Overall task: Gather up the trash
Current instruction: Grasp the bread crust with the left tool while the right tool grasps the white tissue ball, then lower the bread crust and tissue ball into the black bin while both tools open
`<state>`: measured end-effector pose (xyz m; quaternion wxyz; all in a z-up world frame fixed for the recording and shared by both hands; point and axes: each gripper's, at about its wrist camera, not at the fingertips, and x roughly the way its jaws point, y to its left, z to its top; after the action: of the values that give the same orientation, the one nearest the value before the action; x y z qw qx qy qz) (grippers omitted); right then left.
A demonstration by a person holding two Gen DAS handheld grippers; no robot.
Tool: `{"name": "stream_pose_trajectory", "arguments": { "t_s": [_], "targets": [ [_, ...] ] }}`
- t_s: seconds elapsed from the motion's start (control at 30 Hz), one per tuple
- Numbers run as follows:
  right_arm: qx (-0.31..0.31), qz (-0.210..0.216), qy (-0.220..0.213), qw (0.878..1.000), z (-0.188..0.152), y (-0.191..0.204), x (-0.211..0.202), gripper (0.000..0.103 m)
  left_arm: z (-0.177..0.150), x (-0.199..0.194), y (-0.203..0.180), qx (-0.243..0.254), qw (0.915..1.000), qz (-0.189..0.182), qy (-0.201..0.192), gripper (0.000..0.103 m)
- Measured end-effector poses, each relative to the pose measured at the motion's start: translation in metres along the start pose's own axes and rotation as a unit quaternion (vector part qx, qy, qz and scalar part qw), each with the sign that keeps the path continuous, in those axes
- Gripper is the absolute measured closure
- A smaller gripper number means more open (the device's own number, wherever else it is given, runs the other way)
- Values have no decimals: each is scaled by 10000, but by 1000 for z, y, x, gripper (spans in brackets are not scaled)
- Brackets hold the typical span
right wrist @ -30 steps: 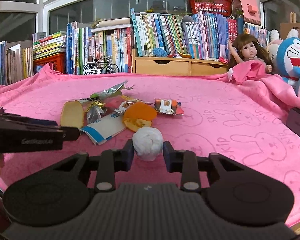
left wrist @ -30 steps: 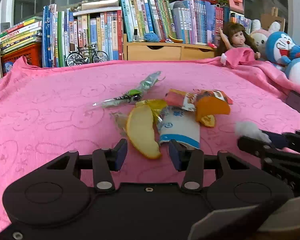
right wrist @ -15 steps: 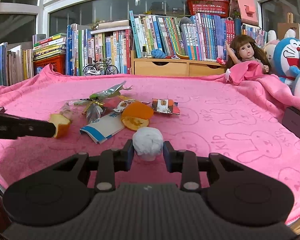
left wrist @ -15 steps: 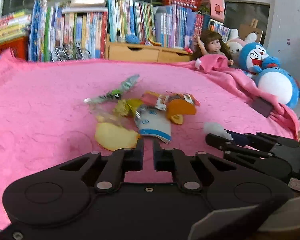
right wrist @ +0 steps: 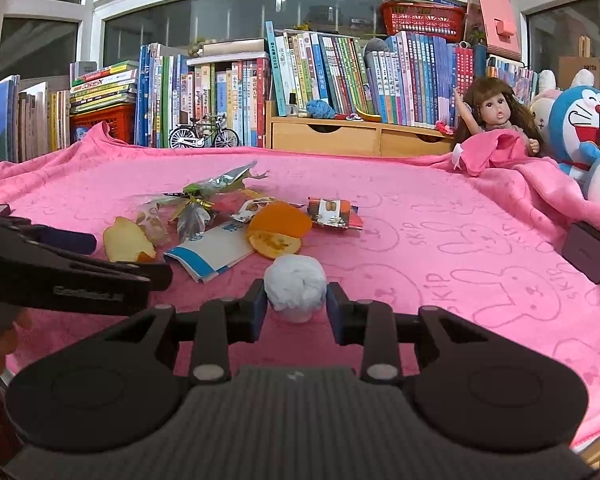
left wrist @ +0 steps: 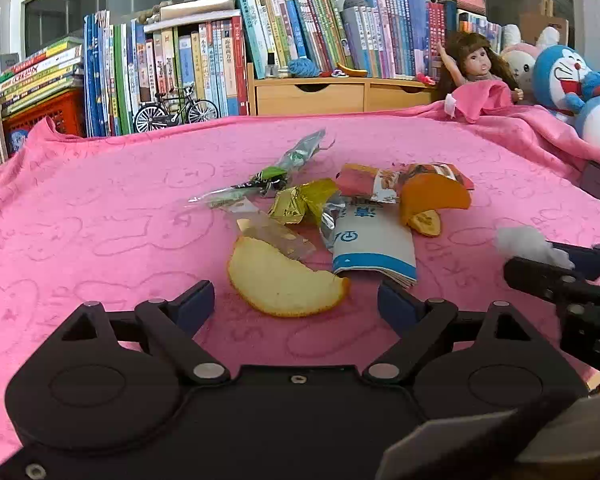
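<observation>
Pink bunny-print cloth [left wrist: 80, 216] covers the counter, with books, a doll and plush toys behind. Your left gripper [left wrist: 296, 304] has its fingers spread wide and empty; the pale peel [left wrist: 284, 280] lies flat just ahead, between the tips but nearer the left-hand one, its long axis running across the gap and a bit diagonal, so you would need to turn or come at its narrow side. Your right gripper [right wrist: 296, 310] has its fingers narrowed onto the white tissue ball [right wrist: 296, 286], pads touching both sides. It looks held low over the cloth; I cannot tell if it's lifted. Left is the nearer hand for the peel and the rest of the pile. Count: one tissue ball, one pale peel, two orange peel bits [left wrist: 432, 204] stacked, one blue-white folded pack [left wrist: 374, 246], one gold wrapper [left wrist: 300, 206], one red snack wrapper [left wrist: 380, 182], one long green-silver wrapper [left wrist: 276, 172], one clear film scrap [left wrist: 268, 230]. No bin is in view.
</observation>
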<state>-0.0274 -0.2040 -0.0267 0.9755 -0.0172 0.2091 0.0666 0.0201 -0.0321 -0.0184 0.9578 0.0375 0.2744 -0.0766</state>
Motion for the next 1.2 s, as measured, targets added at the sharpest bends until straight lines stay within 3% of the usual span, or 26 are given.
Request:
{"name": "stream_pose_trajectory", "arguments": {
  "t_s": [0.07, 0.1, 0.23, 0.53, 0.87, 1.2],
  "targets": [
    [10, -11, 11, 10000, 0, -1, 0, 63, 0, 4, 3, -145, 9998, -123, -39, 29],
    [15, -10, 13, 10000, -1, -1, 1, 63, 1, 4, 4, -230, 9996, -139, -56, 43],
    [17, 11, 10, 10000, -1, -1, 1, 63, 5, -4, 8, -327, 9992, -200, -111, 60],
    [31, 129, -59, 9999, 1, 2, -6, 64, 7, -39, 2, -80, 9990, -397, -184, 64],
    [20, 272, 10, 9996, -8, 7, -32, 64, 0, -93, 1, -101, 9959, -882, -167, 64],
    [99, 339, 431, 9984, -38, 6, -72, 64, -32, -124, 4, -143, 9907, -1296, 393, 64]
  ]
}}
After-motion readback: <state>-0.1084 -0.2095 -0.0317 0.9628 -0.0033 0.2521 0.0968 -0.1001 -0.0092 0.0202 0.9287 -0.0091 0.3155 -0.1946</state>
